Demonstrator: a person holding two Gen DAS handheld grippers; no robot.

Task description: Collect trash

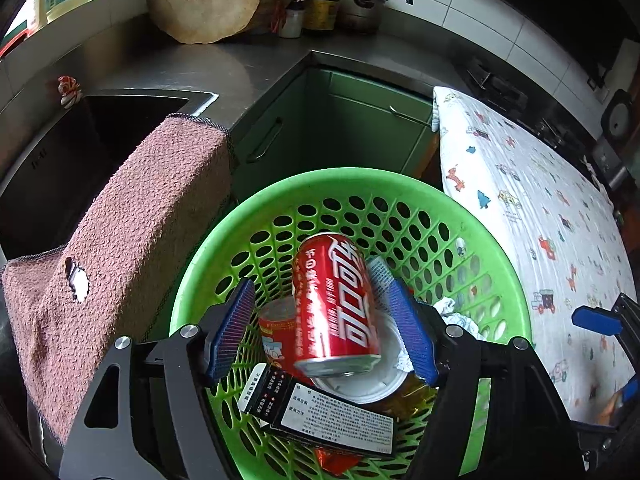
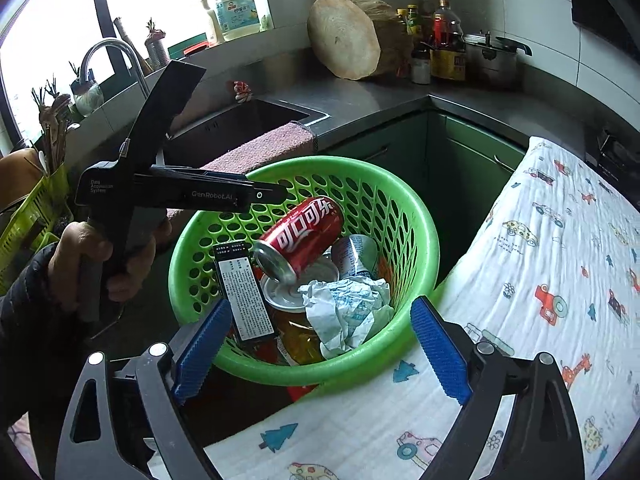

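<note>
A green perforated basket (image 1: 500, 264) (image 2: 416, 216) holds trash. A red cola can (image 1: 336, 300) (image 2: 300, 232) lies tilted on top of a white lid (image 1: 380, 376) (image 2: 280, 292). Beside it are a black printed box (image 1: 320, 416) (image 2: 246, 296), crumpled white paper (image 2: 344, 308), a second red can (image 1: 276, 340) and a silver can (image 2: 354, 254). My left gripper (image 1: 324, 332) is open above the basket, its blue pads either side of the cola can without touching it. My right gripper (image 2: 320, 352) is open and empty at the basket's near rim.
A pink towel (image 1: 132, 240) hangs over the sink edge (image 1: 60, 152) on the left. A table with a white patterned cloth (image 1: 540, 232) (image 2: 540, 280) is on the right. Green cabinets (image 1: 340, 128), a wooden chopping block (image 2: 344, 40), bottles and a pot (image 2: 488, 56) stand behind.
</note>
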